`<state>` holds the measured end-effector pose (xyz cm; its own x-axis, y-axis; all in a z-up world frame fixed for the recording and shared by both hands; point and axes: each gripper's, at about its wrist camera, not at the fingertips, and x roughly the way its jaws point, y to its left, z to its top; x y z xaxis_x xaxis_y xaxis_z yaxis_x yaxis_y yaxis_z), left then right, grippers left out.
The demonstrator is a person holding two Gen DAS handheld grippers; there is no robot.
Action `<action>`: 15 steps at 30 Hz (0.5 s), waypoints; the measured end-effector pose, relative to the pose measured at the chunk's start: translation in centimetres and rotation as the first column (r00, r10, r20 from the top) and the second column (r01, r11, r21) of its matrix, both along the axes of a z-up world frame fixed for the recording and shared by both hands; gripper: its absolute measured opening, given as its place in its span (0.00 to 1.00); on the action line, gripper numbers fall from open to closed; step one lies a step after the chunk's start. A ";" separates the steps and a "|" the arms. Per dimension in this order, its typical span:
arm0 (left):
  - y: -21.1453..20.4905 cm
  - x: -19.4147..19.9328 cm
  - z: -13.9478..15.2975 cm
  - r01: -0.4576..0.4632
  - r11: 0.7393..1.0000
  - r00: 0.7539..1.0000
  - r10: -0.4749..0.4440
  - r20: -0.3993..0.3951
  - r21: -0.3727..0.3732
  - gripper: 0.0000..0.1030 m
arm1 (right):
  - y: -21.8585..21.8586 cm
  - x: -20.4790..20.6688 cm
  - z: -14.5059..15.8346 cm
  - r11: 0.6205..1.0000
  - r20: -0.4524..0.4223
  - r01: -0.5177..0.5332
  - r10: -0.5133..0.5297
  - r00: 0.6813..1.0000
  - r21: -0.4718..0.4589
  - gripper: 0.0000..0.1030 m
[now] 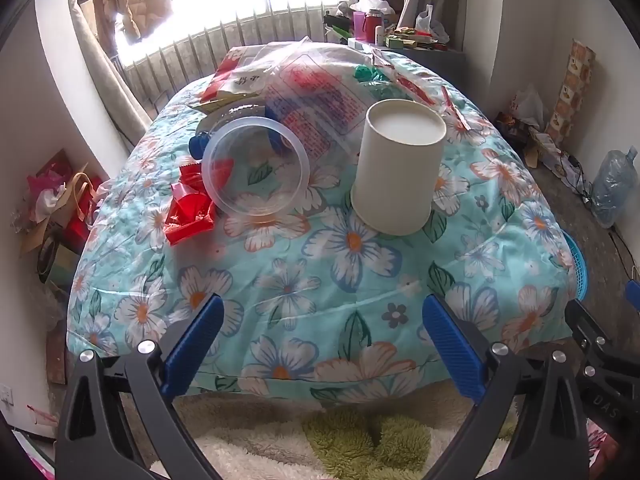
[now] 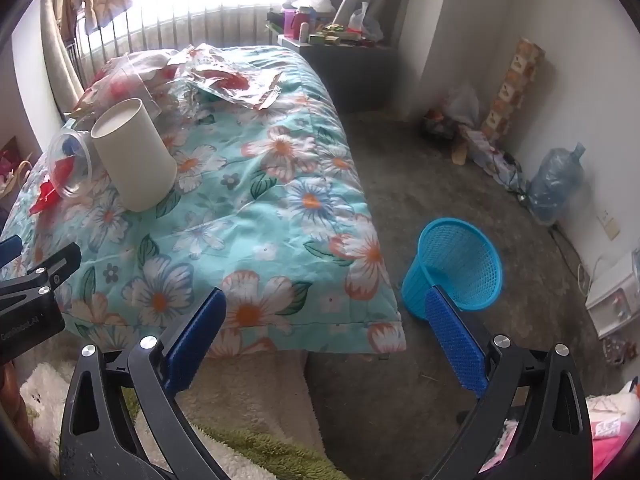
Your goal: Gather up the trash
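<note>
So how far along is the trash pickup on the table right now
Nothing looks done: the blue basket on the floor appears empty. Nothing is in hand either; the left gripper and right gripper are both open, short of the table. Left to collect: the paper cup, clear plastic container, red wrapper and the plastic bags behind them.
</note>
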<state>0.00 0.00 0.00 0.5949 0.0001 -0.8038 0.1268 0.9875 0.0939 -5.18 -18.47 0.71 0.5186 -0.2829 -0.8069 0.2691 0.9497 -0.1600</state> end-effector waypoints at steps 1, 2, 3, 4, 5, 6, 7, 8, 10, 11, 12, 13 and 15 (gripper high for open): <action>0.0 0.0 0.0 0.000 1.000 1.000 0.000 0.002 -0.001 0.95 | 0.0 0.0 0.0 1.000 0.001 -0.001 0.001 1.000 -0.001 0.93; 0.0 0.0 0.0 0.000 1.000 1.000 0.000 0.004 0.002 0.95 | 0.0 0.0 0.0 1.000 0.001 -0.001 0.001 1.000 -0.001 0.93; 0.0 0.0 0.0 0.000 1.000 1.000 0.000 0.005 0.001 0.95 | 0.0 0.0 0.0 1.000 0.001 0.000 0.000 1.000 -0.002 0.93; 0.0 0.0 0.0 0.000 1.000 1.000 0.000 0.004 0.002 0.95 | 0.0 0.0 0.0 1.000 0.001 0.000 0.000 1.000 -0.001 0.93; 0.0 0.0 0.0 -0.001 1.000 1.000 0.001 0.005 0.003 0.95 | 0.0 0.0 0.1 1.000 0.001 -0.001 0.001 1.000 -0.001 0.93; 0.0 0.0 0.0 -0.001 1.000 1.000 0.001 0.006 0.003 0.95 | 0.0 0.0 0.1 1.000 0.000 -0.002 0.002 1.000 0.000 0.93; 0.0 0.0 0.0 0.000 1.000 1.000 0.000 0.006 0.003 0.95 | 0.0 0.0 0.1 1.000 0.000 -0.002 0.002 1.000 0.000 0.93; 0.0 0.0 0.0 0.000 1.000 1.000 0.000 0.006 0.002 0.95 | 0.0 0.0 0.2 1.000 0.000 -0.002 0.002 1.000 0.000 0.93; 0.0 0.0 0.0 0.001 1.000 1.000 -0.001 0.006 0.003 0.95 | 0.0 0.0 0.2 1.000 0.001 -0.001 0.001 1.000 -0.001 0.93; 0.0 0.0 0.0 0.001 1.000 1.000 -0.001 0.008 0.002 0.95 | -0.1 0.0 0.2 1.000 0.001 0.000 0.000 1.000 0.000 0.93; 0.0 0.0 0.0 0.001 1.000 1.000 -0.001 0.007 0.003 0.95 | -0.1 0.0 0.2 1.000 0.001 0.000 0.000 1.000 0.000 0.93; 0.0 0.0 0.0 0.000 1.000 1.000 0.000 0.008 0.003 0.95 | -0.1 0.0 0.2 1.000 0.001 0.001 -0.001 1.000 0.002 0.93; 0.0 0.0 0.0 0.000 1.000 1.000 0.000 0.009 0.004 0.95 | -0.1 0.0 0.2 1.000 0.001 0.000 0.000 1.000 -0.002 0.93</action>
<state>-0.02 -0.02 0.02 0.6018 0.0032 -0.7986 0.1257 0.9871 0.0988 -5.18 -18.53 0.94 0.5192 -0.2847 -0.8058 0.2692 0.9494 -0.1619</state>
